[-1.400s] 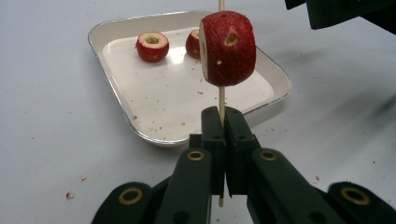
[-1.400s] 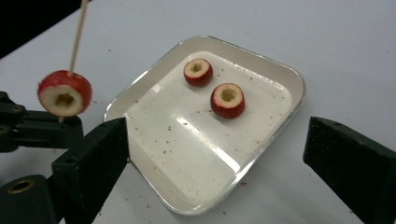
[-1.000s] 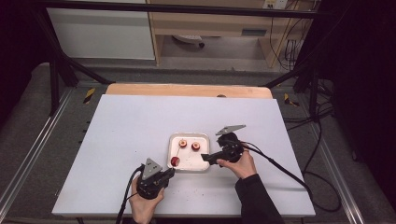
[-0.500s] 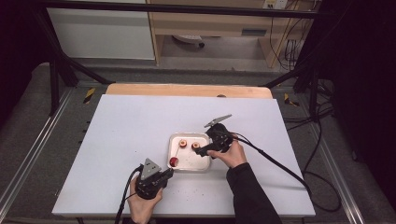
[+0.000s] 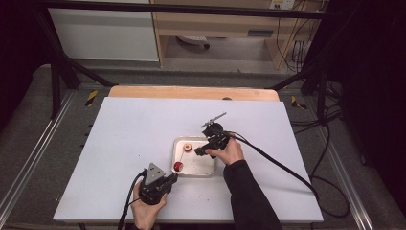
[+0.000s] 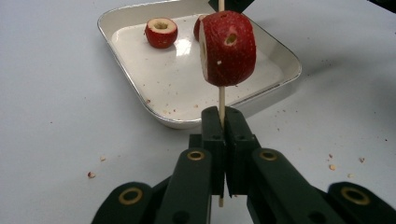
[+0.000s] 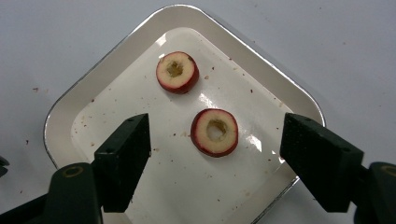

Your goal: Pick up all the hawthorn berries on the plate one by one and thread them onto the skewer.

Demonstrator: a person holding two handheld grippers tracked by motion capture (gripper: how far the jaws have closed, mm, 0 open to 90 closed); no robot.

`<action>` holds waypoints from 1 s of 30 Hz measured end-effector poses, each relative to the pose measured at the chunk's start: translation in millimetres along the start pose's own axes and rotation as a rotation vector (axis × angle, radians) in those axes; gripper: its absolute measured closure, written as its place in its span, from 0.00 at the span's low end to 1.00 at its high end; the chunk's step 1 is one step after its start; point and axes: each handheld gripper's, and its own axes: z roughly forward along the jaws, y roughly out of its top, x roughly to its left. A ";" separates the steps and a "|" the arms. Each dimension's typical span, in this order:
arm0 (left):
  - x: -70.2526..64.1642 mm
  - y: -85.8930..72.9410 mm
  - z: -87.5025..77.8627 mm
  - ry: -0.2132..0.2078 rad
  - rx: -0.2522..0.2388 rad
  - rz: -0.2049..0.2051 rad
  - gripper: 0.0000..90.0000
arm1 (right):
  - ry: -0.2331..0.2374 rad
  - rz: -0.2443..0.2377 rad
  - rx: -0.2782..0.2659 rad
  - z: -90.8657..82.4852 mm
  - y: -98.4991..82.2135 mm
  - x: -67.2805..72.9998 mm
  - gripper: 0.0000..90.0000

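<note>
My left gripper (image 6: 223, 116) is shut on a thin wooden skewer (image 6: 221, 99) that stands upright, with a thick red apple ring (image 6: 229, 48) threaded on it. In the high view the left gripper (image 5: 170, 178) sits at the near left corner of the white tray (image 5: 202, 165), with the skewered ring (image 5: 178, 166) over the tray's edge. My right gripper (image 7: 219, 158) hangs open above the tray (image 7: 60, 121). Its jaws have just been closing. A cored apple slice (image 7: 215, 131) lies between them untouched, and a second slice (image 7: 177, 71) lies farther off.
The tray (image 6: 168, 74) rests mid-table on a white board (image 5: 124, 139), with crumbs scattered in and around it. A wooden strip (image 5: 191, 92) runs along the table's far edge. The right gripper's cable (image 5: 282, 167) trails off to the right.
The right gripper has moved left from beside the tray to above it, and its jaws have narrowed. The left gripper and its skewer have not moved.
</note>
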 end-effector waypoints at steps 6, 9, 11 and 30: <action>-0.9 -0.2 1.0 -0.004 0.000 0.000 0.98 | -0.010 -0.003 0.032 7.5 3.6 -2.2 0.35; -0.5 -0.7 1.1 -0.006 0.004 0.001 0.98 | -0.013 -0.004 0.049 11.2 5.7 -2.6 0.39; 0.1 -0.7 0.8 -0.006 0.005 0.002 0.98 | -0.012 -0.003 0.062 13.8 7.0 -2.8 0.41; 0.8 -1.1 2.0 -0.011 0.013 0.004 0.98 | 0.009 0.041 0.102 23.0 8.0 -6.4 0.60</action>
